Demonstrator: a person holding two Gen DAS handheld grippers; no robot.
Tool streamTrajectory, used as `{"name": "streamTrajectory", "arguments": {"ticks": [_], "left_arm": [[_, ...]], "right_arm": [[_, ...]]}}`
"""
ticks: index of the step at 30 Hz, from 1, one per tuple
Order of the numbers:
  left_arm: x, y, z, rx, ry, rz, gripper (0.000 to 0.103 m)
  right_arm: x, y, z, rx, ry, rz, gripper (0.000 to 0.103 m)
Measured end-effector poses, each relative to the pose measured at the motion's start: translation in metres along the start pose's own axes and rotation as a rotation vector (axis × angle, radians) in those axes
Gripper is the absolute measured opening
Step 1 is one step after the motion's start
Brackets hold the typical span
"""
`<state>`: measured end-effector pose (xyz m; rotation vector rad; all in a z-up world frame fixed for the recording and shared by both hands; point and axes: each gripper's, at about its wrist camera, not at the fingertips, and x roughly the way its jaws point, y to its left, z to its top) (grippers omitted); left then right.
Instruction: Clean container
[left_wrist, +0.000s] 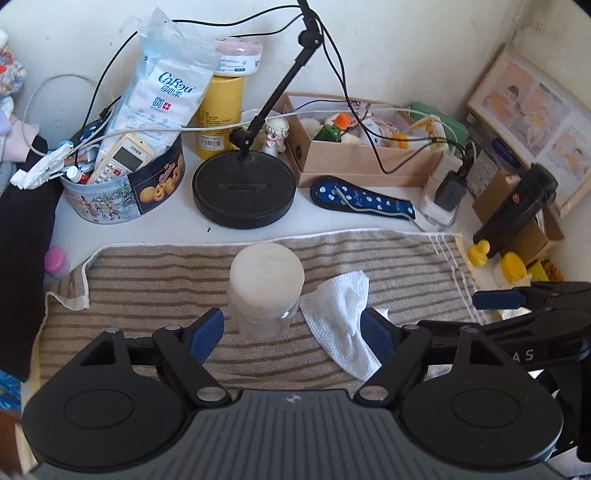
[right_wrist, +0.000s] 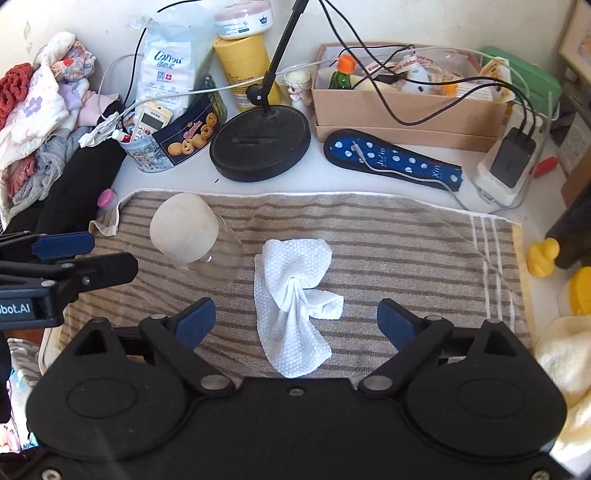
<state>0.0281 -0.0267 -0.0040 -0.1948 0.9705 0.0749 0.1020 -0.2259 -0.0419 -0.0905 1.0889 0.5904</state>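
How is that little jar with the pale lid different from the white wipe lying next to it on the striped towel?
The jar is a rigid thing of clear glass with a cream lid, standing upright; the wipe is soft, opaque white cloth with a dimpled texture. The jar keeps a round shape, while the wipe lies flat, twisted and crumpled in the middle. Both rest on the striped towel, side by side and apart, and neither is held.

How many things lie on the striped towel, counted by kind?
Jar: 1
White wipe: 1
Total on the towel: 2
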Motion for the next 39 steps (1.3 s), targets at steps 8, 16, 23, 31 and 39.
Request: {"name": "streamTrajectory", "arguments": {"ticks": [8,16,23,31,39], "left_arm": [[-0.018,0.004,-0.013,0.137,0.008,0.067,0.081],[-0.034,0.017,-0.019,0.131,-0.007,-0.02,0.081],[-0.042,0.018,-0.023,0.157,-0.03,-0.05,0.08],[-0.043,0.018,-0.025,0.174,-0.035,-0.032,0.08],[-0.042,0.02,-0.028,0.156,-0.023,-0.034,0.08]], "right_arm": [[-0.022,0.031,-0.017,0.07,0.004,-0.072,0.096],[-0.038,0.053,-0.03,0.098,-0.006,-0.124,0.096],[-0.052,0.075,-0.042,0.115,-0.015,-0.175,0.096],[-0.058,0.083,-0.045,0.113,-0.02,-0.186,0.096],[-0.057,0.078,-0.045,0.116,-0.014,-0.17,0.096]]}}
